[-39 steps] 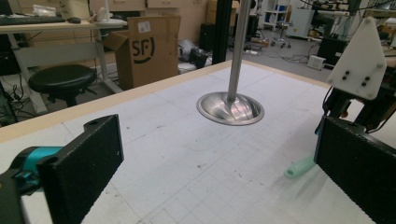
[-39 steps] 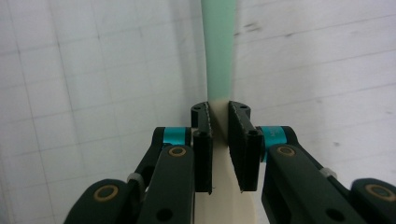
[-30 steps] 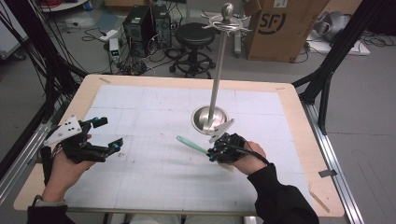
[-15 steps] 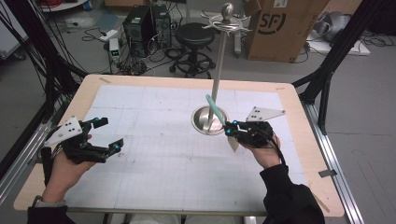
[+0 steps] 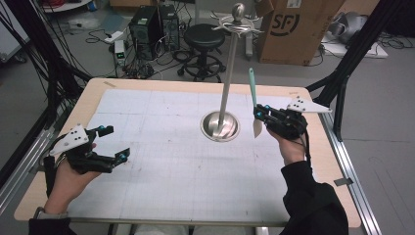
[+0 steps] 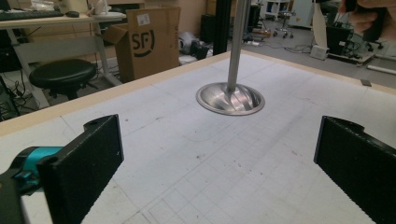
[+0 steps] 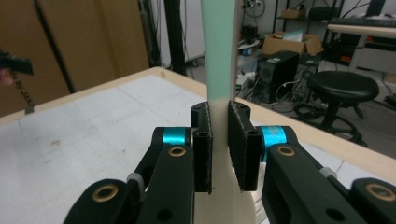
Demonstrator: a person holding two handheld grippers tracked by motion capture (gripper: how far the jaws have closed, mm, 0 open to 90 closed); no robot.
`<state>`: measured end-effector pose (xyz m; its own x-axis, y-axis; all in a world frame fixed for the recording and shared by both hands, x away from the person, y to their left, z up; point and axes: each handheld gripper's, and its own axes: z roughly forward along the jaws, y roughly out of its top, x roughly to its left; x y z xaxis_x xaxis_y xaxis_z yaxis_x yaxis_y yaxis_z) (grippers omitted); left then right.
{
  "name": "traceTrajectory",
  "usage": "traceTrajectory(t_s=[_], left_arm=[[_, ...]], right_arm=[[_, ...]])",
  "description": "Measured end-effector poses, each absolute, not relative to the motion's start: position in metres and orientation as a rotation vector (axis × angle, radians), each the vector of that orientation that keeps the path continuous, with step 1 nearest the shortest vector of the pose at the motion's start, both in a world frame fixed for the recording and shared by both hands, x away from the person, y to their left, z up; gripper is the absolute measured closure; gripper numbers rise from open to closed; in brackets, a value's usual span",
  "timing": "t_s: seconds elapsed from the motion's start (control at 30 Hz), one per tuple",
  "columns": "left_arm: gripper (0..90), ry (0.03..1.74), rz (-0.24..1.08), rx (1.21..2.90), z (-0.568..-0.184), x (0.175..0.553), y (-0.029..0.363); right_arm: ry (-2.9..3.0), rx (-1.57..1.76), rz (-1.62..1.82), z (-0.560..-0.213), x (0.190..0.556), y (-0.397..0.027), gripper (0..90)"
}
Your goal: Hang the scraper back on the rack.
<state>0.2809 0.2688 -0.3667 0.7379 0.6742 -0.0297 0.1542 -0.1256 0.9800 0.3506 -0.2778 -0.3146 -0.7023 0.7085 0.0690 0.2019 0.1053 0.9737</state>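
Observation:
A utensil with a teal handle (image 5: 252,88) and a cream head (image 5: 257,128) stands upright, handle up, to the right of a metal stand. My right gripper (image 5: 258,113) is shut on it where handle meets head; the right gripper view shows the utensil (image 7: 219,46) clamped between the pads, gripper (image 7: 219,140). The stand has a round steel base (image 5: 220,126), a tall pole (image 5: 227,73) and hooks at the top (image 5: 237,22). My left gripper (image 5: 116,142) rests open near the table's left front. In the left gripper view that gripper (image 6: 219,177) has nothing between its jaws, and they face the base (image 6: 229,98).
A white grid mat (image 5: 171,161) covers the wooden table (image 5: 88,103). Beyond the far edge stand a black stool (image 5: 205,36), a computer tower (image 5: 151,24) and a cardboard box (image 5: 288,29). Black frame posts (image 5: 352,58) rise at the right.
My right gripper has lifted the utensil off the mat, turned it upright and carried it to the right of the stand. The left gripper has stayed put.

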Motion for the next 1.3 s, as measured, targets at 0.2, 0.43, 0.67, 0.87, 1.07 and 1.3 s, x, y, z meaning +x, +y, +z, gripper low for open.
traceTrajectory(t_s=[0.2,0.43,0.67,0.87,1.07,1.3], left_arm=[[1.8,0.658,0.494,1.664,-0.366,0.278,0.268],[1.8,0.667,0.501,1.653,-0.364,0.273,0.273],[1.8,0.695,0.505,1.642,-0.366,0.272,0.280],[1.8,0.692,0.499,1.638,-0.365,0.270,0.281],[1.8,0.691,0.500,1.629,-0.365,0.268,0.284],[1.8,0.708,0.509,1.624,-0.365,0.266,0.289]], right_arm=[[1.928,0.883,1.669,-0.301,0.355,-0.288,80.7],[1.886,0.880,1.712,-0.278,0.363,-0.294,80.7],[1.868,0.848,1.726,-0.259,0.371,-0.291,80.7],[1.853,0.846,1.741,-0.252,0.375,-0.287,80.7],[1.849,0.858,1.747,-0.254,0.381,-0.285,80.7],[1.847,0.846,1.753,-0.253,0.383,-0.284,80.7]])
